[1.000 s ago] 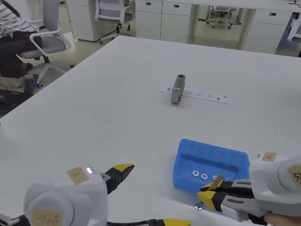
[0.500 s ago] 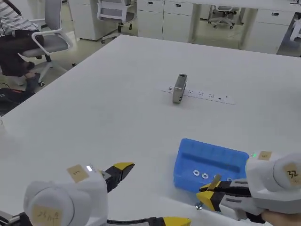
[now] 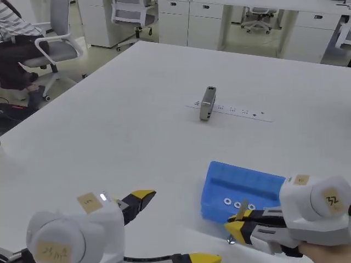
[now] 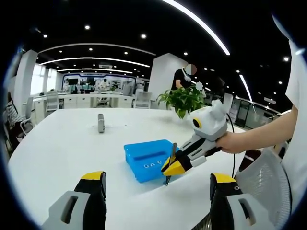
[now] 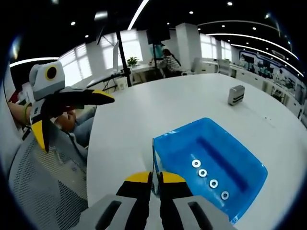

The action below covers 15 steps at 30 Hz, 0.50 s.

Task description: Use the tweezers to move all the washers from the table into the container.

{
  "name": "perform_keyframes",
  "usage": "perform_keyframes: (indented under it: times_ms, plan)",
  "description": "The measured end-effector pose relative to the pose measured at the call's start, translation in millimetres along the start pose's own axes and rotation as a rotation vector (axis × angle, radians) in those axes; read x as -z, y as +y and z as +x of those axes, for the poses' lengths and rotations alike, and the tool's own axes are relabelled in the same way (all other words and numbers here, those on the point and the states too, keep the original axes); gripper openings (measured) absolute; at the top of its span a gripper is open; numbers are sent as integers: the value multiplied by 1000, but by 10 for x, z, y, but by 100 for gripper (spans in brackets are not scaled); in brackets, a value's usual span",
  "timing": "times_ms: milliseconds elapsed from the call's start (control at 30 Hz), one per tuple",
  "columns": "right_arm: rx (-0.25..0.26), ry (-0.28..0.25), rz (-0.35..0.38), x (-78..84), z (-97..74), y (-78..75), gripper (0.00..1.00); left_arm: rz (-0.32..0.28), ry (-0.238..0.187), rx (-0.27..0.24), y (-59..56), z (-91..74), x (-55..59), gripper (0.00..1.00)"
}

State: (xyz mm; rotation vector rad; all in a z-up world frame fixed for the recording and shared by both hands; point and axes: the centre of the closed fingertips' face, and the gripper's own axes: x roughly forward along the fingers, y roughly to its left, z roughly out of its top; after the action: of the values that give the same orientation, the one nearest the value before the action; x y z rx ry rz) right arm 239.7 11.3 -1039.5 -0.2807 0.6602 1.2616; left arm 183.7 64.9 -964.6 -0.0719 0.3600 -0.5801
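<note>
Table (image 3: 137, 137); right gripper (image 3: 237, 223), clamping tweezers (image 5: 153, 160), nudged left beside container (image 3: 247, 178).

Bright blue container (image 3: 244, 183), unpatterned, with silver-grey washers (image 5: 203, 172) inside. Plain white counter (image 3: 137, 115) under it. White body and black fingers (image 5: 138, 178) capped yellow on the right gripper (image 5: 156, 178) at the container's near edge; thin grey tweezers (image 5: 153, 160) between them. Same white, black and yellow on the left gripper (image 4: 157, 181), left of the container in the head view. Tan paper labels (image 3: 89, 203) on both bodies. Dull grey metal block (image 3: 207, 103) beyond the container; green-leaved plant (image 4: 183, 99) behind it.
</note>
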Motion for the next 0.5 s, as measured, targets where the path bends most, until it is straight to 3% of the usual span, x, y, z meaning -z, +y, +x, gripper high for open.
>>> perform_keyframes:
  times_ms: [100,300,500]
  plan:
    - [-4,-31,54,-1,-6,-20,2,-1,-1,0,0,-1,-1,91]
    - [-2,-51,87,2,-36,-4,2,0,1,3,-10,2,3,91]
    - [-29,-107,130,-114,-85,60,2,5,7,9,-19,6,12,91]
